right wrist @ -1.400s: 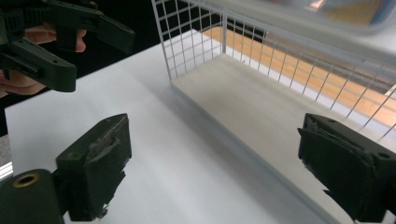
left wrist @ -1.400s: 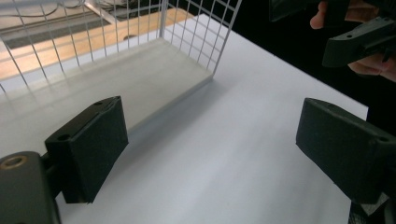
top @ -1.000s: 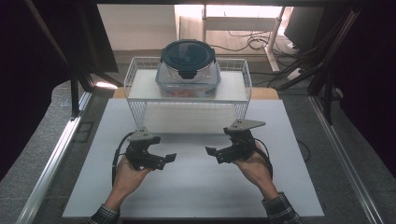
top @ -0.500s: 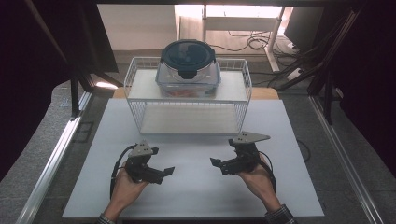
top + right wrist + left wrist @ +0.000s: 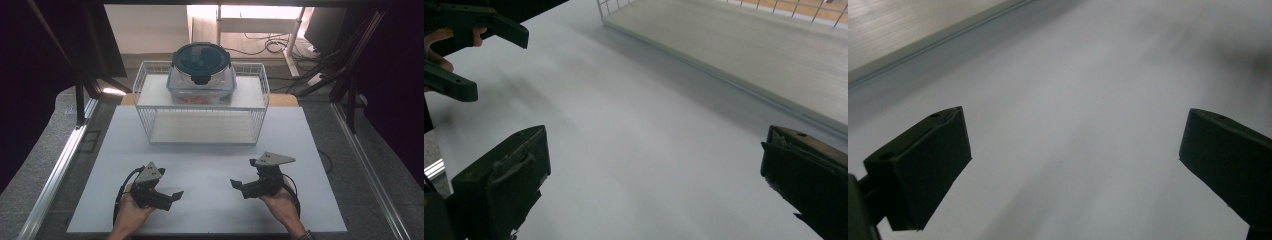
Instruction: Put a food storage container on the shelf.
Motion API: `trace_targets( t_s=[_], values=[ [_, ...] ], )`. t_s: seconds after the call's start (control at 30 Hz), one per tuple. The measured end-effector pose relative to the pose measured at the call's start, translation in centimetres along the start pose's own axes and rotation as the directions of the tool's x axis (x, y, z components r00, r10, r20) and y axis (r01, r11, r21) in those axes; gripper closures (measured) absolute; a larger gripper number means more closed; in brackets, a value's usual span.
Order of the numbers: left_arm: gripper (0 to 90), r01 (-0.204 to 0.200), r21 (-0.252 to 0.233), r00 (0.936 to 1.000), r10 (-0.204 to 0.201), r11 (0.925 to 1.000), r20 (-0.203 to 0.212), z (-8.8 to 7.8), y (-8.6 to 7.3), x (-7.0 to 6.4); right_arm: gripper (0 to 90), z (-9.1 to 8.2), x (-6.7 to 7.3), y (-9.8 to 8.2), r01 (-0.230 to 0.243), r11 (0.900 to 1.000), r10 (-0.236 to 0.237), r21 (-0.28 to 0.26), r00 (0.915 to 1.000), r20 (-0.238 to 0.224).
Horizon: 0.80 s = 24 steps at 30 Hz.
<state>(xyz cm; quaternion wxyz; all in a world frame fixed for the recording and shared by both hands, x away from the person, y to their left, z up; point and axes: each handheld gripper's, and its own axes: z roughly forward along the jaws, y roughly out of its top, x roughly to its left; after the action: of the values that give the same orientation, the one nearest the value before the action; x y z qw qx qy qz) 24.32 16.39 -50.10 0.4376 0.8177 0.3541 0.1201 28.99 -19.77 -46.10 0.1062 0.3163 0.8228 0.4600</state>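
**Still clear of the container, both jaws wide**

Clear plastic food container with dark round clip lid (image 5: 201,72) sits atop white wire shelf rack (image 5: 260,90), well apart from left gripper (image 5: 172,196) and right gripper (image 5: 237,185). Jaws wide, nothing between. Likely rigid, smooth, moderately heavy; grip opposite side walls under the lid rim.

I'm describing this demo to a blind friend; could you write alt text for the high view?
Two hands each hold a black gripper, left gripper and right gripper, jaws open and empty, low over a white table. Behind them stands a white wire rack with a clear lidded container on its top shelf.
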Motion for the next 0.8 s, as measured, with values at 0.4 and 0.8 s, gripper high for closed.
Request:
trace_targets(
  t_s=[0.4,0.8],
  values=[
    [0.0,0.014,0.032,0.9997,-0.014,0.9994,-0.019,0.2,-2.1,-0.4,0.0,-0.2,0.5,-2.8,0.004,0.999,-0.004,0.050,0.9999,0.014],
    [0.0,-0.013,0.115,0.9980,0.020,0.9932,-0.060,1.5,-3.1,-0.3,0.0,1.2,0.7,-4.9,0.043,0.986,-0.051,0.160,0.9978,0.043]
  ],
)
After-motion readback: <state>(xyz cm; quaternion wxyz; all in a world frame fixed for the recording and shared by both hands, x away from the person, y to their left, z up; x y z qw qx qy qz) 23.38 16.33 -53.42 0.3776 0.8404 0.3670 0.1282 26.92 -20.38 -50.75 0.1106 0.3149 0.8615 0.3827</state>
